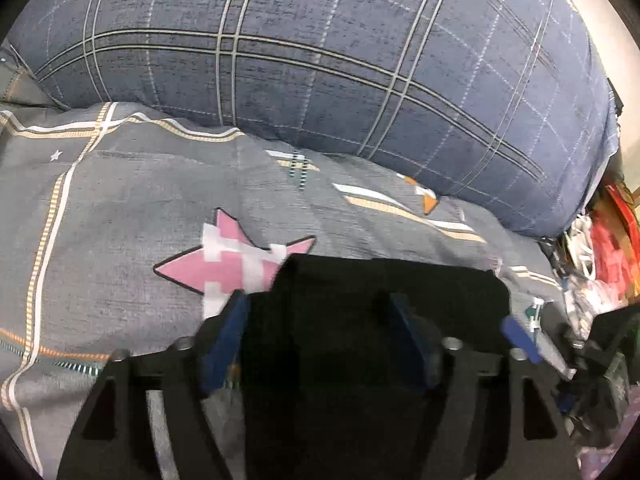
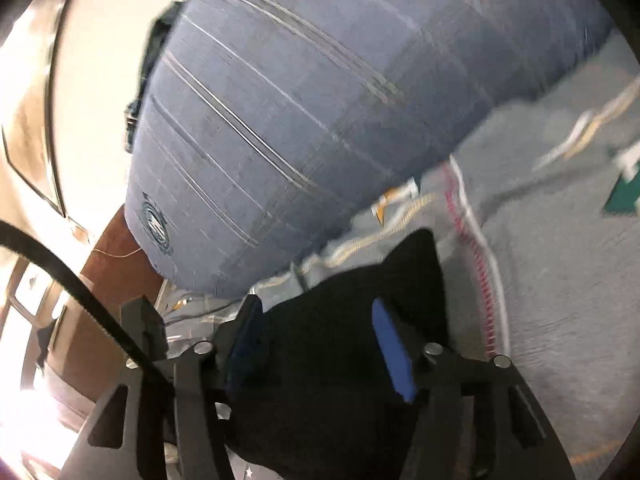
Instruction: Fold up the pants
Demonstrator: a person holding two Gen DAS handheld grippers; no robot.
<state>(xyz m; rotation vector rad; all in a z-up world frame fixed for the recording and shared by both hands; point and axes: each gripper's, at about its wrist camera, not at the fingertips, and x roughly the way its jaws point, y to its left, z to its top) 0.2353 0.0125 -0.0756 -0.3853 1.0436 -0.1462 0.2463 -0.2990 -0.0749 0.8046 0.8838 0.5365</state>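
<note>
The black pants (image 1: 384, 292) lie bunched on a grey patterned bed sheet (image 1: 120, 208). In the left wrist view my left gripper (image 1: 320, 320) has its blue-padded fingers (image 1: 224, 340) on either side of a thick fold of the pants, closed on it. In the right wrist view my right gripper (image 2: 320, 336) also holds black pants fabric (image 2: 340, 312) between its blue pads (image 2: 392, 352), lifted a little above the sheet (image 2: 560, 280). The right gripper's blue finger shows at the right edge of the left wrist view (image 1: 520, 336).
A large blue plaid pillow (image 1: 320, 60) lies behind the pants; it also fills the right wrist view (image 2: 300, 120). Cluttered red and white items (image 1: 600, 256) sit off the bed's right side. A wall and wooden furniture (image 2: 120, 248) stand left of the pillow.
</note>
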